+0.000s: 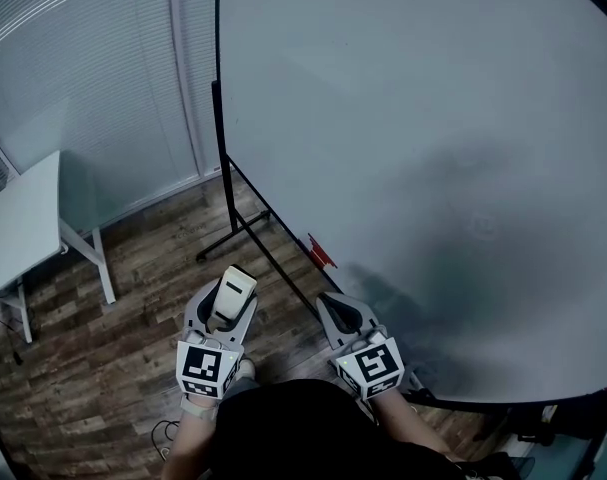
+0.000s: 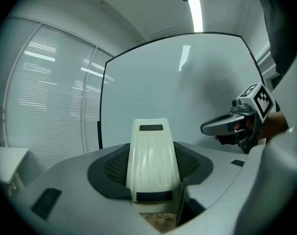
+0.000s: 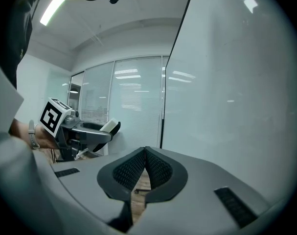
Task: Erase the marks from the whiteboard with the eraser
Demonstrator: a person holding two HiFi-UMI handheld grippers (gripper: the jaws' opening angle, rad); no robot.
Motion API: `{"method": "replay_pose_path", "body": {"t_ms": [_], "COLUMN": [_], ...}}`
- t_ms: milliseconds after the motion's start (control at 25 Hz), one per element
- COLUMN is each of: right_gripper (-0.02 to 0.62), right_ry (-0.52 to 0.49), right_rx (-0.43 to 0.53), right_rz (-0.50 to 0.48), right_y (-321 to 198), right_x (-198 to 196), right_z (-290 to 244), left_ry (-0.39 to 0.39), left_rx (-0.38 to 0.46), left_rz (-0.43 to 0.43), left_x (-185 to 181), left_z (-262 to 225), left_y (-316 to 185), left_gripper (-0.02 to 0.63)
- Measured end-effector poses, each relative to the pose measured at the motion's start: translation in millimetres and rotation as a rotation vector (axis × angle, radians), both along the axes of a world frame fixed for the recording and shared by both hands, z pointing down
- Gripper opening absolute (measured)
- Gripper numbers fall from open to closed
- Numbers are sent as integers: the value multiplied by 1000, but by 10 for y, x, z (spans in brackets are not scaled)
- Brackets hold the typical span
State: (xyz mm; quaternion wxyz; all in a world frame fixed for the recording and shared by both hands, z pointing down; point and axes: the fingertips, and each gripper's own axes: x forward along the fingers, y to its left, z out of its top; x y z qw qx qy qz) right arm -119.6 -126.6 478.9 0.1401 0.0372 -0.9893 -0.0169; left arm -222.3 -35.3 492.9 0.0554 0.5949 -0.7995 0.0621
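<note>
Eraser (image 2: 153,158), pinched mid-body in our left gripper (image 1: 226,302), looks light and rigid to us, a fair hold for wiping the whiteboard (image 1: 413,118); right gripper (image 3: 145,168) jaws pressed together, empty.

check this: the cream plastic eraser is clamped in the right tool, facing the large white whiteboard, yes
No: the cream plastic eraser is clamped in the left tool, not the right tool, as the left gripper view shows. It does face the large white whiteboard.
</note>
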Motion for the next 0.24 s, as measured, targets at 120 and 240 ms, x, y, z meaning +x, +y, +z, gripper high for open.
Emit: {"method": "replay_pose_path", "body": {"t_ms": [120,240], "right_gripper": [29,29], "right_ry": [-4,-7], "right_rx": [-8,-13], "right_rz": [11,18], "right_y": [-43,-99], "right_x": [4,11], "right_z": [-8,13], "left_ry": [-1,-7], "left_rx": [2,6], "left_rz": [0,2], "left_x": [-7,-15], "left_z": [-5,-11], "left_y": [-11,-41], "left_gripper": [265,264]}}
